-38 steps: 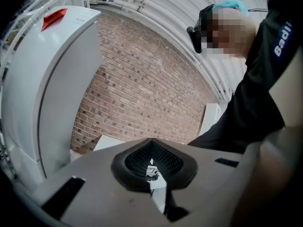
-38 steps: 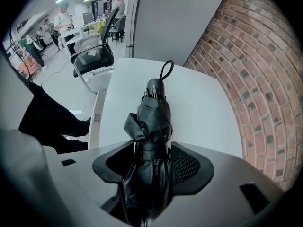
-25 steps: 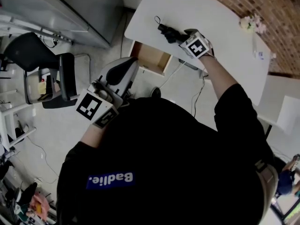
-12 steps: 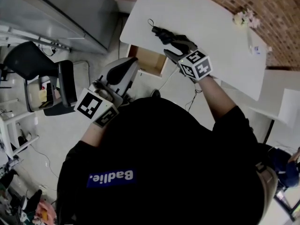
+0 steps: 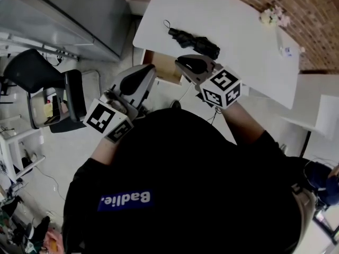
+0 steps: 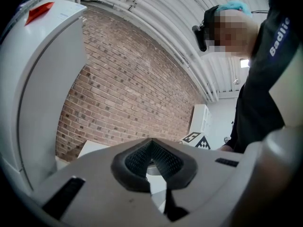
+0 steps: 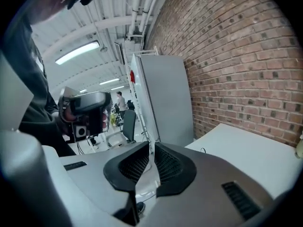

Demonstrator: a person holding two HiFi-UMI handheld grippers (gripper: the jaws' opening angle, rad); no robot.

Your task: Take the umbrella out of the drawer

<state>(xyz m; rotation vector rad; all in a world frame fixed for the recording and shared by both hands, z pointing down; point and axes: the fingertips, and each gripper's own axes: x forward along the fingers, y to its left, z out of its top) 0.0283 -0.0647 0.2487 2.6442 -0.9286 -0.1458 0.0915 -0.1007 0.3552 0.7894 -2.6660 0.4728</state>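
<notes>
The black folded umbrella (image 5: pixel 194 41) lies on the white table (image 5: pixel 243 30), apart from both grippers. Below the table's edge the wooden drawer (image 5: pixel 168 67) stands open, and its visible part looks bare. My right gripper (image 5: pixel 184 63) (image 7: pixel 152 150) hangs over the drawer's corner, short of the umbrella. Its jaws have just been closing and stand together but for a thin slit, with nothing between them. My left gripper (image 5: pixel 148 71) (image 6: pixel 152 146) is held level left of the drawer, its pads meeting at the tip, holding nothing.
A grey cabinet (image 5: pixel 69 15) stands left of the table, with a black chair (image 5: pixel 53 83) in front of it. Pale flowers (image 5: pixel 273 17) sit at the table's far end by the brick wall (image 5: pixel 318 15). Cables (image 5: pixel 225 107) trail on the floor under the table.
The right gripper has left the umbrella on the table top, drawn back toward me and risen, and its jaws have come together. The left gripper has stayed where it was.
</notes>
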